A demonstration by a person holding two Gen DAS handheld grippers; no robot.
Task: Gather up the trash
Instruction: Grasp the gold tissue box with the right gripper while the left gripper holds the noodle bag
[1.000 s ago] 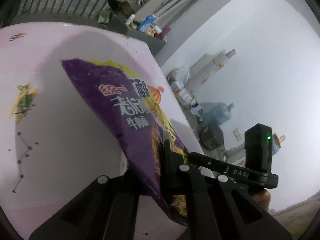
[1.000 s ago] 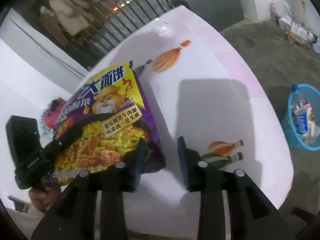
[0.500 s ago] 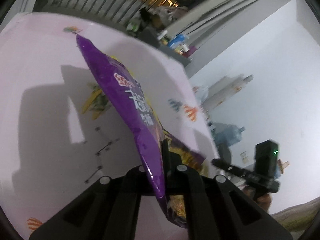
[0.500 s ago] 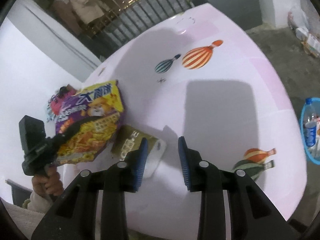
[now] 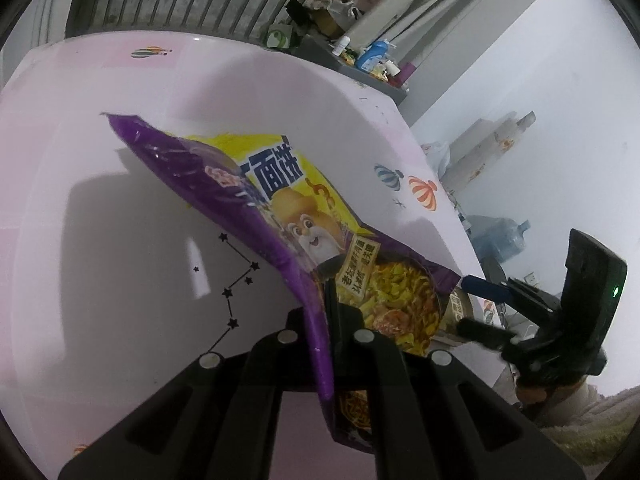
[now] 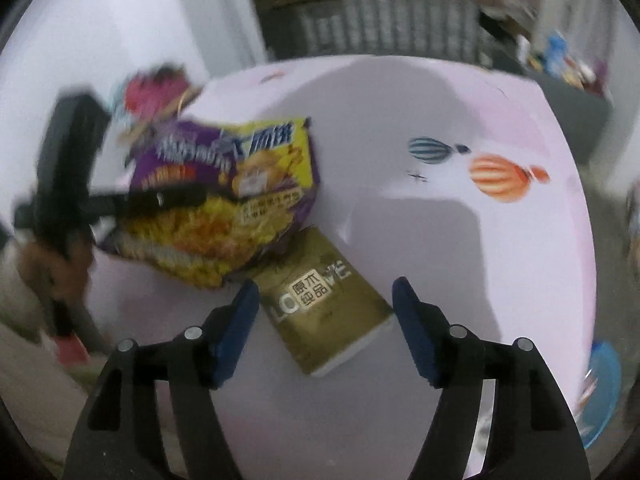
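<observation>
Pink tablecloth (image 6: 460, 280) now shows a gold carton (image 6: 324, 300), uncovered as the left gripper (image 5: 326, 320), clamped on the noodle bag (image 5: 280, 216), lifted it; the right gripper (image 6: 324, 328) is opening around the carton, probably collected next.

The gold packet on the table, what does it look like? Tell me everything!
The gold packet is a shiny, flat pack with a white edge and printed letters. It lies tilted on the pink table, its top corner tucked under the purple noodle bag. The right hand-held gripper is opening around it, not touching.
</observation>
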